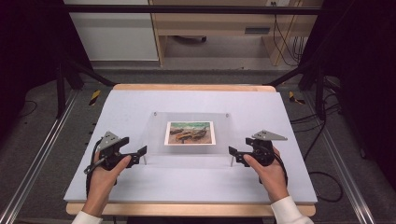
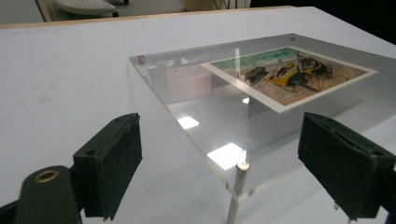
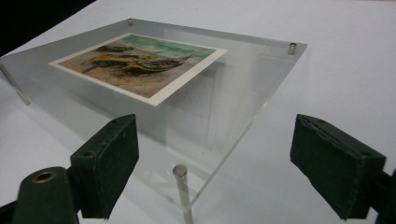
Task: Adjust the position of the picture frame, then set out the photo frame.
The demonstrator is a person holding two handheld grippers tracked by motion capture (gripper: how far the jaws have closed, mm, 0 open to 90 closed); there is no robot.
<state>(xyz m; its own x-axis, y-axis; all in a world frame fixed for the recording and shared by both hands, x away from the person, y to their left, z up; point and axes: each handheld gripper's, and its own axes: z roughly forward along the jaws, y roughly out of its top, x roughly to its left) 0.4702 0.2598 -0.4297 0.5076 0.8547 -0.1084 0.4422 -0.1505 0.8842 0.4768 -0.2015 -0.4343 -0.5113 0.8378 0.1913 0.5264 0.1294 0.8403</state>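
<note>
While the clear acrylic panel [image 1: 189,133] holding a boat picture [image 1: 190,132] stands on metal pegs on the white surface [image 1: 140,182], both grippers flank it. The left hand-held gripper [image 1: 142,152] and right hand-held gripper [image 1: 232,153] are spread at its near corners, touching nothing.

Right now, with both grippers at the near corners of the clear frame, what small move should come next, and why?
Probably draw both hands back clear of the acrylic frame. The left gripper and right gripper stand open, their pads off the panel, and the frame rests tilted on its near metal posts with the boat picture in place, so the placing looks done.
</note>
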